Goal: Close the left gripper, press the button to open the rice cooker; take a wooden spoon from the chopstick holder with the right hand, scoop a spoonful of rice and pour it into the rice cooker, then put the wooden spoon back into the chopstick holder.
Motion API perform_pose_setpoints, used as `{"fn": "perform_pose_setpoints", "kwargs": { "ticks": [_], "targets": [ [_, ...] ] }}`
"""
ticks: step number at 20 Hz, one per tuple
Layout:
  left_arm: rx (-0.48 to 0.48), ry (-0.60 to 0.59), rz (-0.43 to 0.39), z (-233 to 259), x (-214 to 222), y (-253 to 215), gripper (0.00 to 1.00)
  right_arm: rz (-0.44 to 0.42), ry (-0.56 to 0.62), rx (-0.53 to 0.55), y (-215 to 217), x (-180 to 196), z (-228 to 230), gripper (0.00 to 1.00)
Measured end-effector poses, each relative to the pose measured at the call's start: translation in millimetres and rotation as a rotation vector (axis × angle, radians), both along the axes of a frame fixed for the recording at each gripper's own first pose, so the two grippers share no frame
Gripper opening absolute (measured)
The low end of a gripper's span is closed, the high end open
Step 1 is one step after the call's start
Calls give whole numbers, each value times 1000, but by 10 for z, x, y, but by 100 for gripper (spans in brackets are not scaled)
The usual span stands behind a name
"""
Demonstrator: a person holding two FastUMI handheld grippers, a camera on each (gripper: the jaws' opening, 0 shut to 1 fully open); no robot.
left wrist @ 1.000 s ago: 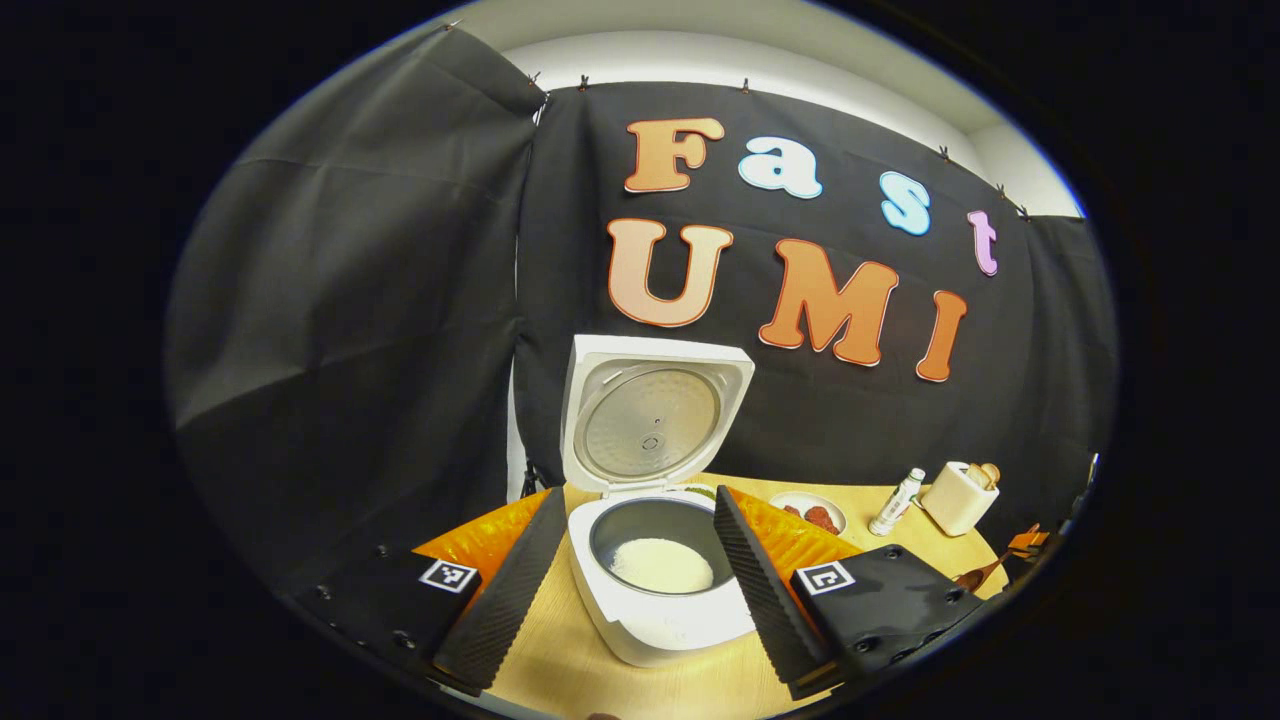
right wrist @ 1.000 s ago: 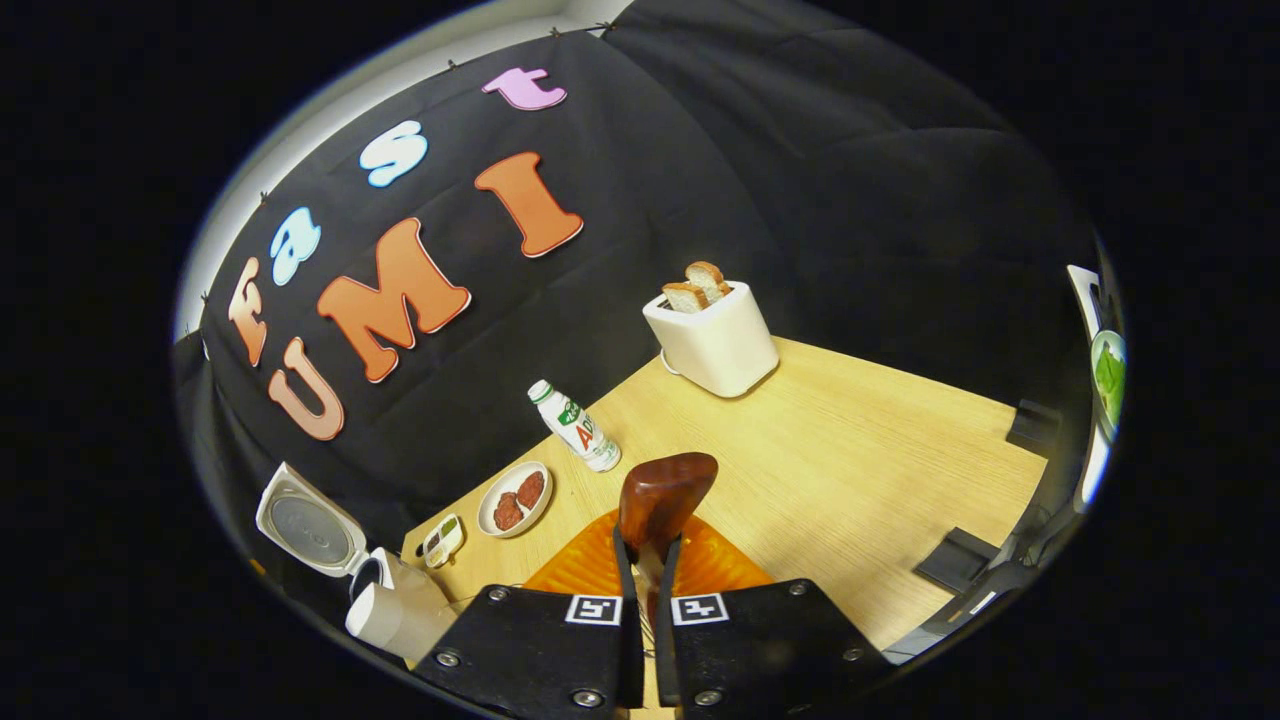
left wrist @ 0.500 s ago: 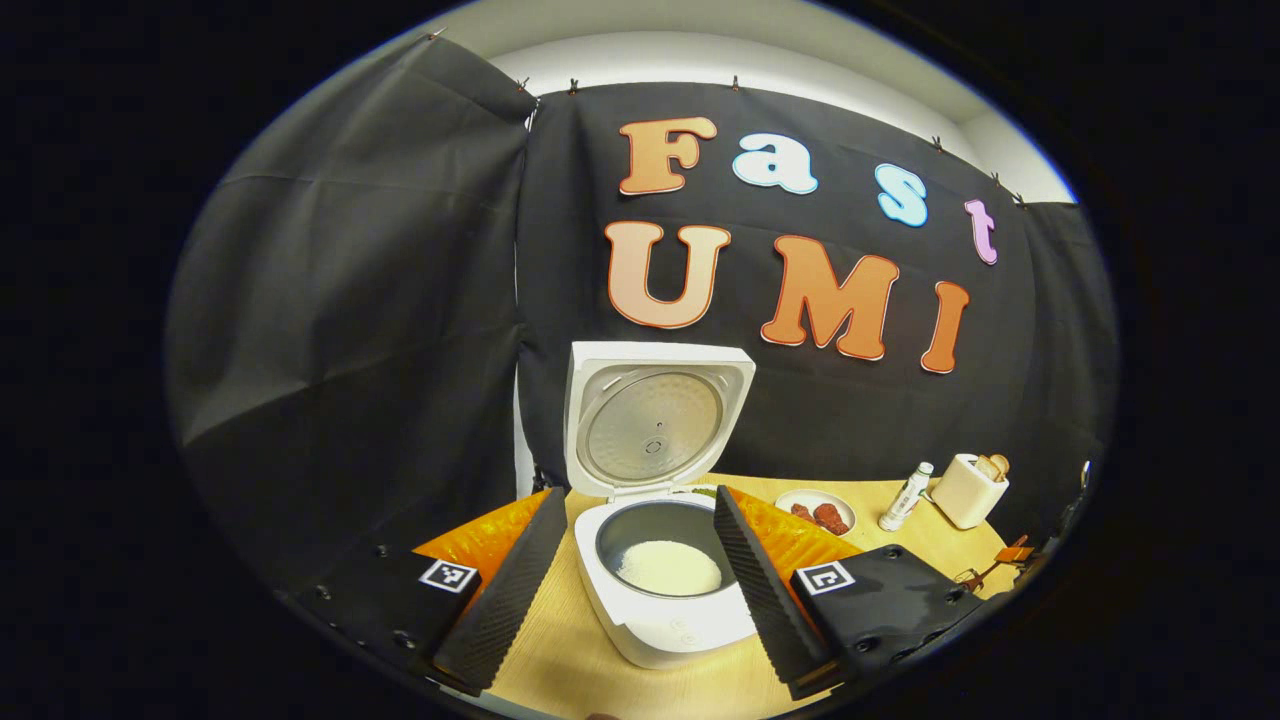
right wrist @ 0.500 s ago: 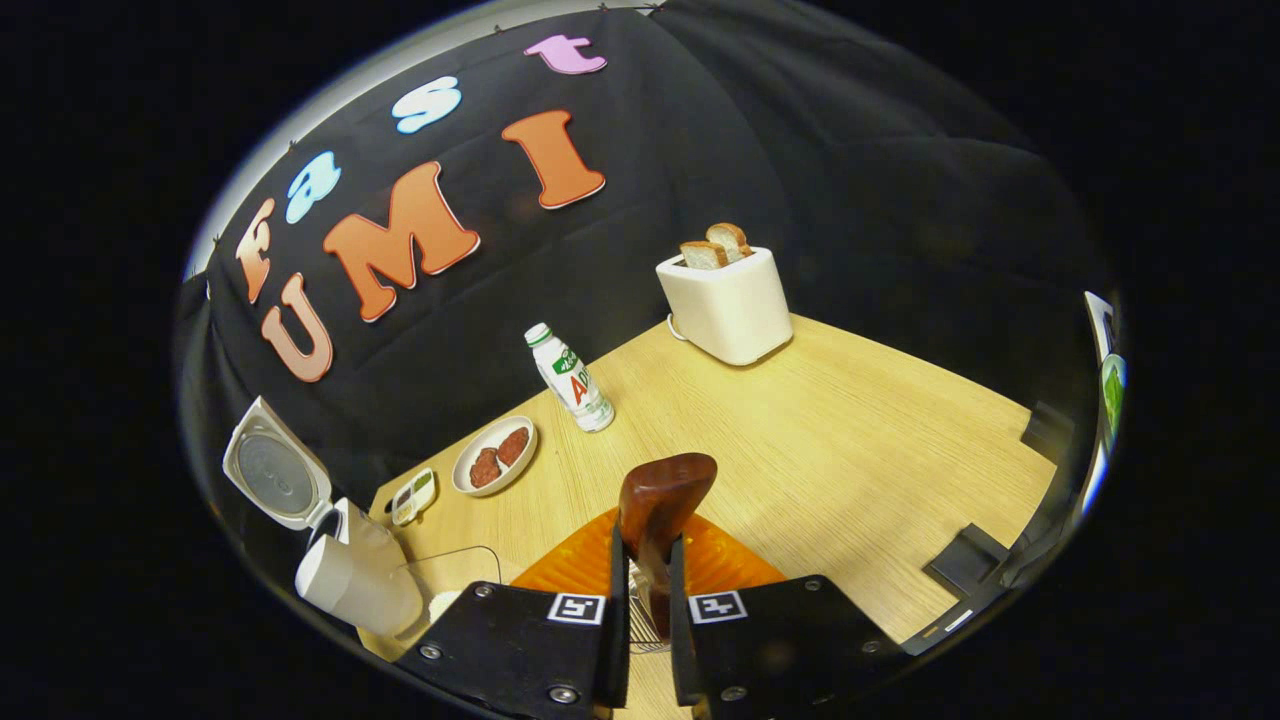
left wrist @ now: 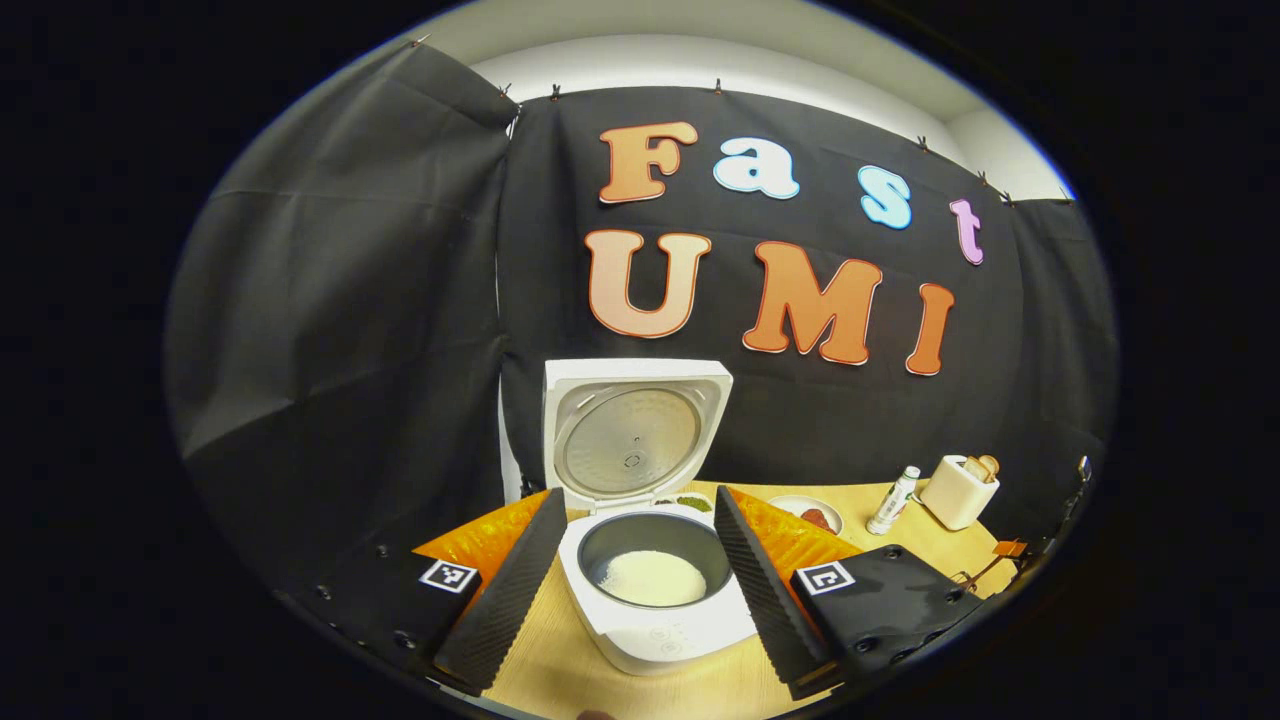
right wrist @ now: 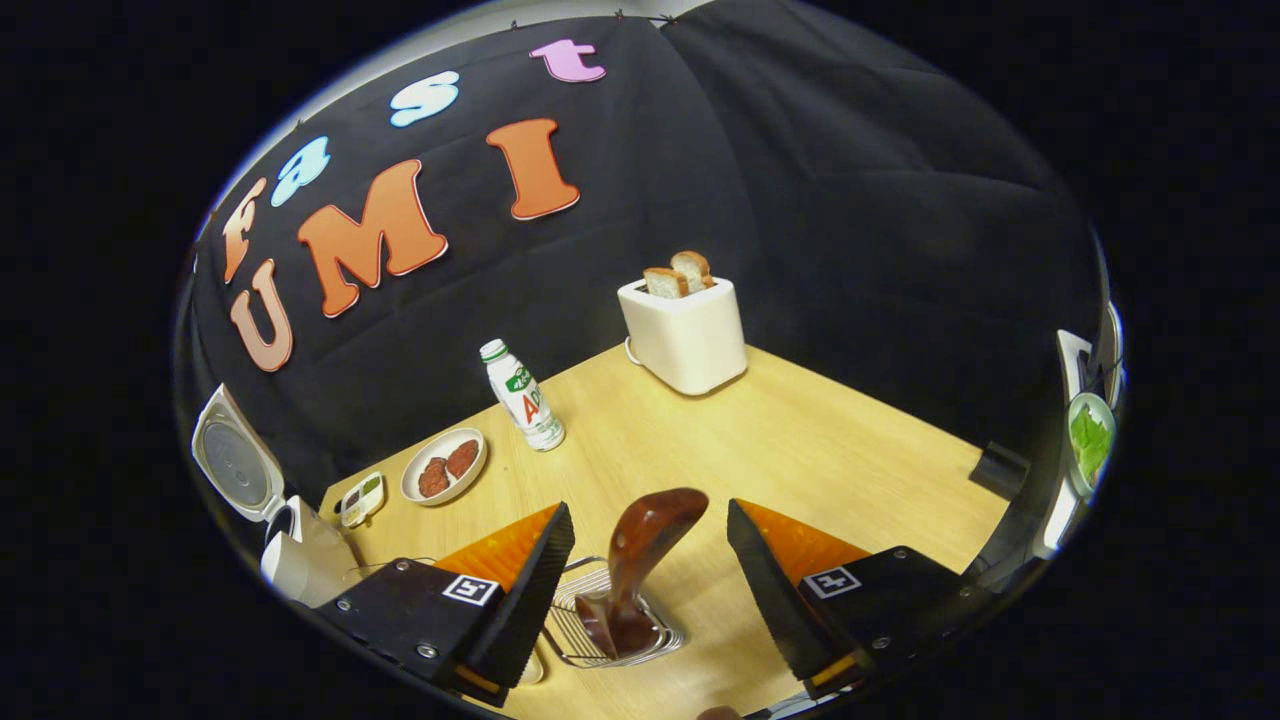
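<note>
The white rice cooker [left wrist: 655, 610] stands on the wooden table with its lid [left wrist: 630, 435] up, and white rice [left wrist: 650, 578] lies in its dark pot. My left gripper [left wrist: 640, 585] hangs open in front of it, one finger on each side of the pot, touching nothing. In the right gripper view the dark wooden spoon [right wrist: 640, 565] stands tilted in the wire chopstick holder [right wrist: 600, 625]. My right gripper [right wrist: 650, 590] is open around the spoon, its fingers apart from the handle. The cooker [right wrist: 295, 560] shows at the far left of that view.
A white toaster [right wrist: 685, 335] with two bread slices stands at the back of the table. A small bottle [right wrist: 522, 410], a plate with red pieces [right wrist: 443, 480] and a small dish [right wrist: 360, 500] lie between it and the cooker. Bare wood [right wrist: 850, 450] stretches right of the holder.
My right gripper has opened and let go of the wooden spoon, which now rests in the chopstick holder. My left gripper stays open and has drifted slightly back from the cooker.
</note>
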State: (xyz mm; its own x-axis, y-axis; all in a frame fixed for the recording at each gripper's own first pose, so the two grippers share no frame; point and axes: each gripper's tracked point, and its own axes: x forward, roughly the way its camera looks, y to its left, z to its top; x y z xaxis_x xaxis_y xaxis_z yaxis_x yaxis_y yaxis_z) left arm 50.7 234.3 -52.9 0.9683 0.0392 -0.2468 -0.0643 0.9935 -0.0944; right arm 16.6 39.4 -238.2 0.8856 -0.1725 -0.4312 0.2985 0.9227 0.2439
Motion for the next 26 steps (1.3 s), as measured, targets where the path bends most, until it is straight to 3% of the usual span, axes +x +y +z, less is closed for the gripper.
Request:
{"fn": "perform_pose_setpoints", "kwargs": {
  "ticks": [5,9,11,15,18,24,26],
  "targets": [
    [-17,-14,30,171,133,69,100,-41,-65,-135,-250,-20,535,95],
    [9,-54,68,468,395,216,100,19,-112,-245,-52,-53,1046,95],
    [-37,-67,41,641,573,153,100,53,-136,-282,66,-67,1235,95],
    [-22,-91,63,989,1111,249,100,110,-176,-271,367,-60,1463,95],
    [16,-108,25,1244,1542,139,100,137,-195,-294,476,-79,1565,95],
    [78,-41,-5,1132,2253,61,100,140,-202,-286,496,-188,1638,95],
    [30,8,-16,1015,2439,27,100,138,-192,-287,469,-227,1626,95]
  ]
}}
